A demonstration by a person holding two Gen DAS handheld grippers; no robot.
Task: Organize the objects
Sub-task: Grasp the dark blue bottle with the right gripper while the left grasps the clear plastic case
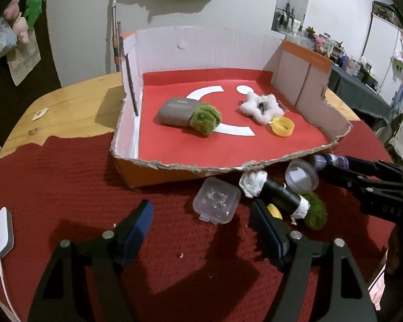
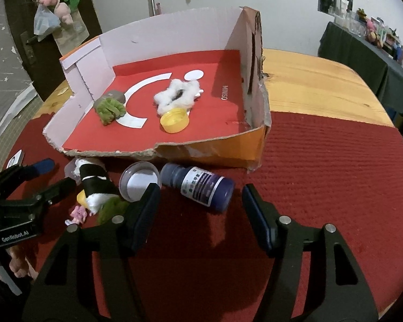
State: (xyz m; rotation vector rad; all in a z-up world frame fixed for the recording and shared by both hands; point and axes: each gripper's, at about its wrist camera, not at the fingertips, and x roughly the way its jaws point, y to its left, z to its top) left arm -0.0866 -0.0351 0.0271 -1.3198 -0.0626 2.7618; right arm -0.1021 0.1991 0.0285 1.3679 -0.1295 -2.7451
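Just in front of the torn near wall of the cardboard box (image 2: 207, 150), on the red mat near the worktop's front edge, the leftover bits are still piled up: a dark blue bottle (image 2: 198, 187) on its side, a round clear lid (image 2: 139, 181), a small square clear case (image 1: 216, 200), and a black roll with white ends (image 1: 276, 193) beside a green fuzzy clump (image 1: 314, 210). Inside the box a grey pouch (image 1: 174, 111), a white fluffy star (image 1: 260, 104) and a yellow cap (image 2: 174, 120) are already parked.

The bottle looks like the next pick for the right gripper (image 2: 198, 209). It's probably best squeezed across its body so it can't roll, then lifted clear over the ragged wall.

That gripper is open, nothing pinched, with the bottle just ahead of its jaws. The left gripper (image 1: 201, 222) is open too, empty, the square case just beyond it.
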